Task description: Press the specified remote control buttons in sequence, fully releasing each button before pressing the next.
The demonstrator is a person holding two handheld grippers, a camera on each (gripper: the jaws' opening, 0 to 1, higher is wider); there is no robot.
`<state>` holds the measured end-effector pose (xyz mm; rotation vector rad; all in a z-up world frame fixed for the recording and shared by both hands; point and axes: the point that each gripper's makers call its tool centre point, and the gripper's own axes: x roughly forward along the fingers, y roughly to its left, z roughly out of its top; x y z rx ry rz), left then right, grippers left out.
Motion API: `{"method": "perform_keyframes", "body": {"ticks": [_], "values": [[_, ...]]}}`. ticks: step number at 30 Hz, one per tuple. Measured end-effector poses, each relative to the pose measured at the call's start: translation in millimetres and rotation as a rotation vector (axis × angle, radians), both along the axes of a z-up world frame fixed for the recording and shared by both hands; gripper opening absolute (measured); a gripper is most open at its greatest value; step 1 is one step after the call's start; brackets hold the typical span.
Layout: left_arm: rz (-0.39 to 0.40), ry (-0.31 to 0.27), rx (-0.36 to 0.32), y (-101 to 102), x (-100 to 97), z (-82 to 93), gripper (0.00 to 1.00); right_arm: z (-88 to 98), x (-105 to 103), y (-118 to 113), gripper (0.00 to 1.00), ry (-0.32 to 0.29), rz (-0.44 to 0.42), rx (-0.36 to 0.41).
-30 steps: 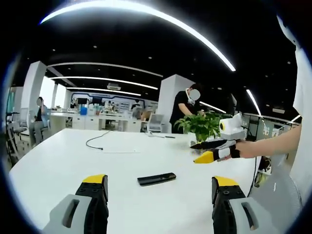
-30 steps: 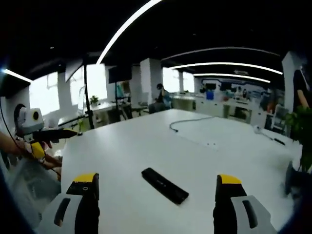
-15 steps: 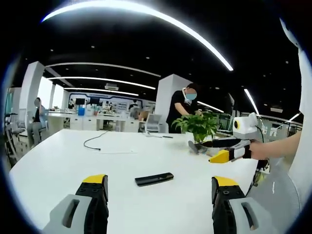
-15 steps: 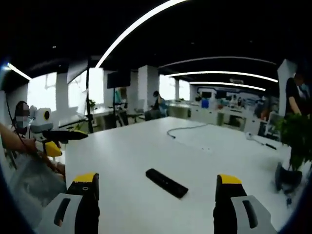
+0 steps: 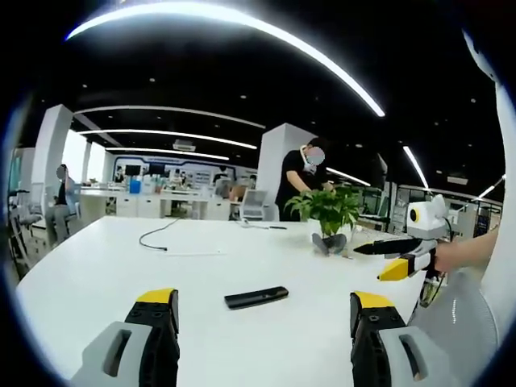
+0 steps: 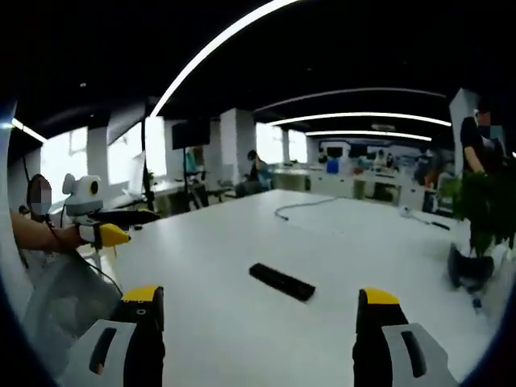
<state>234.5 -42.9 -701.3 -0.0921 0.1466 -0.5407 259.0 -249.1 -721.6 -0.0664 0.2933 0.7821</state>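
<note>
Both grippers, left (image 5: 256, 322) and right (image 6: 256, 322), wide open, empty, well above remote (image 5: 256, 297). Descend slowly, close jaws first, press one button squarely.

White table (image 5: 97, 274) w/ potted plant (image 5: 329, 211), cable (image 5: 153, 235); person (image 5: 300, 177) behind.

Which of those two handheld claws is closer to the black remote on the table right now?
Left, by a little, it seems. The left gripper hovers just short of the remote control; the right gripper hangs slightly farther back.
</note>
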Motion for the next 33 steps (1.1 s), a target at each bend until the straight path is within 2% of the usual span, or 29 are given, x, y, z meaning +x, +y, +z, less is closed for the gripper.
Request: {"method": "perform_keyframes", "body": {"ticks": [10,13,22,26,29,32,33], "values": [[0.003,-0.001,-0.002,0,0.0,0.1,0.91,-5.1,-16,-15,0.99,0.018,-0.060,0.007],[0.003,-0.002,-0.001,-1,0.1,0.2,0.91,-1.9,-18,-17,0.99,-0.002,-0.068,-0.020],[0.022,-0.012,0.030,2,0.7,-0.6,0.91,6.6,-26,-27,0.99,-0.030,-0.076,-0.011],[0.049,-0.044,0.040,8,2.0,4.1,0.93,7.8,-31,-32,0.99,-0.053,-0.074,-0.008],[0.070,-0.071,0.035,12,3.5,8.0,0.96,5.9,-33,-31,0.99,-0.045,-0.086,0.018],[0.072,-0.075,0.024,13,3.0,10.1,0.97,-1.0,-32,-27,0.97,-0.054,-0.058,-0.041],[0.073,-0.035,0.020,13,2.3,5.4,0.97,-3.8,-32,-27,0.96,-0.052,-0.049,-0.062]]}}
